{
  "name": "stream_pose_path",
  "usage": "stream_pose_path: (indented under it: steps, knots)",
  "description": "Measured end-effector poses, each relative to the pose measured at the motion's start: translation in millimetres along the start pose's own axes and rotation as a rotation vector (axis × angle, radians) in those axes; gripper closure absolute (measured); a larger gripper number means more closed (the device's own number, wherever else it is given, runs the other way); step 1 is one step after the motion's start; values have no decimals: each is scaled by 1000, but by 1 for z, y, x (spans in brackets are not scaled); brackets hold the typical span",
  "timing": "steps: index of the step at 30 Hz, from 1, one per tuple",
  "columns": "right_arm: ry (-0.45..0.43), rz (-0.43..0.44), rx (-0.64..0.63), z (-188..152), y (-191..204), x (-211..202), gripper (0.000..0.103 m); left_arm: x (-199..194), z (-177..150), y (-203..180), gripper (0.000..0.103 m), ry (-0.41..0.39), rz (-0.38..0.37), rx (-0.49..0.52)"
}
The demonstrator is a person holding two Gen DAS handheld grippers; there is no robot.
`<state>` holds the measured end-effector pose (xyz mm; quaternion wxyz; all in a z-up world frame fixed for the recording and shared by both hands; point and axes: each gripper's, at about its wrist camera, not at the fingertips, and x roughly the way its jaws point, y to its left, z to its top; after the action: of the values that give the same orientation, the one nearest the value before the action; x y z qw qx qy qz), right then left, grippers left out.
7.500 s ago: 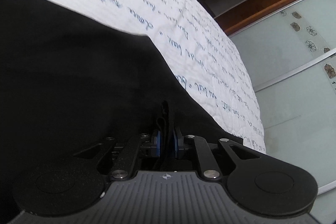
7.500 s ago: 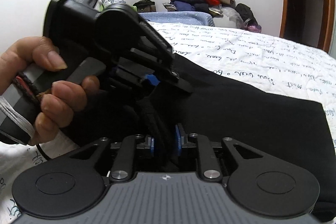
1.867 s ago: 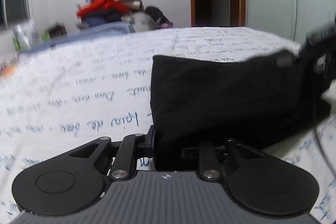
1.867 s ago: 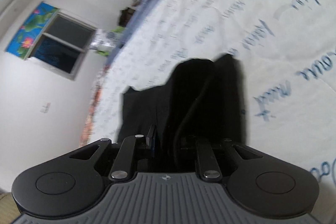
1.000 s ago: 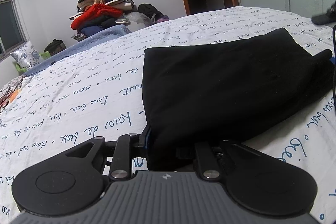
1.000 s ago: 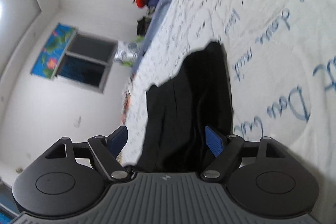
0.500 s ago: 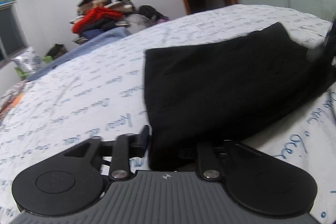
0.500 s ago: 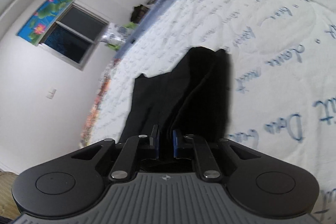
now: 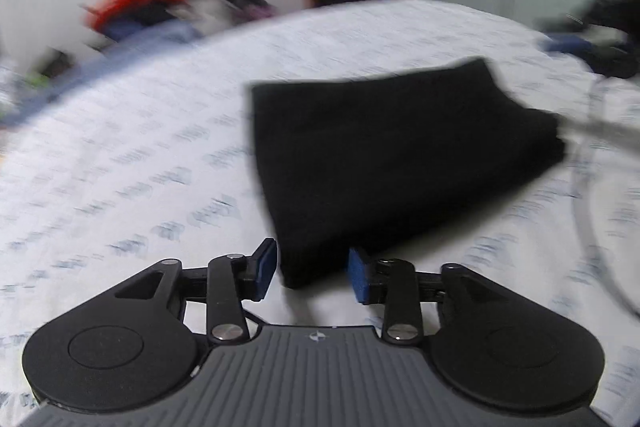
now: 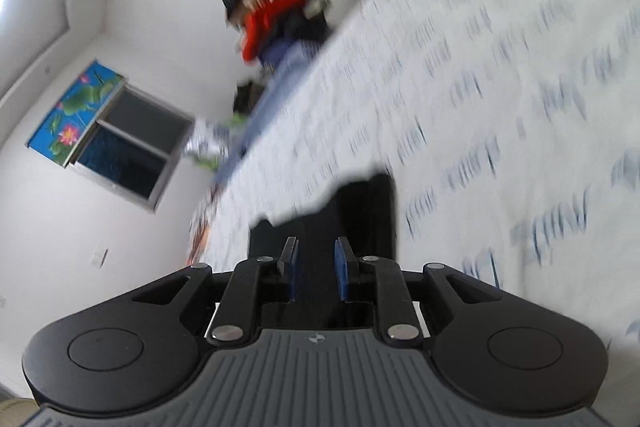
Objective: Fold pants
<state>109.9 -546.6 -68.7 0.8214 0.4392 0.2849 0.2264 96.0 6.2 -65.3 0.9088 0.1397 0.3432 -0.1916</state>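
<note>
Two grippers flank the folded pants [image 9: 384, 155], which lie flat on the bed [image 9: 120, 163]. My left gripper [image 9: 312, 273] is opening; the near corner sits just ahead of its jaws, unpinched. My right gripper [image 10: 316, 269] is opening too, narrowly, with black cloth seen between its pads, contact unclear. The pants' long axis runs left gripper to right. The left looks nearer.
</note>
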Motion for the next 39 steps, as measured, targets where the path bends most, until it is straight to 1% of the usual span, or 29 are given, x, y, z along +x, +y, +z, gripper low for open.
stream_pose_path:
  steps: [1,2,3,4,5,7,10,11,13,14,15,16,17,19,21,23,24,25,26,27,28,29,31,32,33,34,35,37,39]
  knots:
    - [-8,25,-5,2,8,4,81,-6,8,5,56,-10,-46,-25]
    - [-9,54,-8,4,16,12,68,-11,16,11,56,-35,-93,-56]
    - [-1,83,-15,5,22,22,58,-14,27,18,55,-73,-132,-103]
    - [3,102,-31,5,29,34,36,-12,37,26,54,-114,-159,-163]
    - [0,99,-51,4,34,44,32,-6,47,33,54,-140,-172,-219]
    - [27,76,-105,1,44,73,32,18,63,41,55,-154,-143,-315]
    - [84,54,-89,-3,41,114,32,65,76,41,54,-139,-115,-397]
    - [98,35,-87,-4,36,125,32,79,75,38,54,-122,-98,-395]
    - [103,-74,-100,-8,18,131,35,108,70,33,55,-40,-63,-389]
    - [114,-104,-87,-12,5,134,43,110,62,30,54,-88,-50,-372]
    - [87,-81,-75,-15,-6,130,49,108,56,26,53,-113,-32,-338]
    - [86,-77,-57,-16,-13,126,62,107,53,19,53,-127,-6,-290]
    - [92,-85,-39,-15,-18,124,71,106,51,14,53,-133,12,-260]
    - [97,-55,0,-13,-25,120,72,104,52,15,53,-129,12,-262]
    - [92,-61,12,-14,-19,112,72,91,55,21,55,-116,-1,-298]
    - [62,-44,-11,-19,-5,91,67,65,47,23,54,-164,-19,-322]
    - [53,-9,-35,-25,3,77,65,51,39,22,53,-199,-29,-323]
    - [49,31,-55,-32,10,64,62,38,32,20,50,-225,-40,-320]
    - [54,68,-70,-42,15,53,55,29,26,17,49,-238,-53,-318]
    - [67,85,-83,-50,19,46,51,23,19,14,48,-247,-71,-315]
    - [75,83,-98,-58,22,41,45,20,13,9,48,-251,-90,-302]
    - [87,69,-110,-64,22,38,44,23,9,3,48,-247,-100,-282]
    - [118,18,-93,-76,8,40,44,37,1,-5,47,-188,-114,-255]
    - [106,30,-63,-81,-5,40,46,45,-3,-6,47,-173,-114,-272]
    - [65,75,-38,-84,-18,36,47,48,-6,-5,46,-200,-118,-288]
    - [50,77,-23,-84,-25,32,58,49,-4,-3,47,-191,-120,-295]
    - [55,60,-9,-82,-27,31,64,48,-1,-2,47,-177,-121,-306]
    - [64,38,0,-78,-23,25,63,41,5,0,49,-161,-113,-322]
    - [56,2,-40,-74,-7,13,60,24,6,2,48,-183,-102,-309]
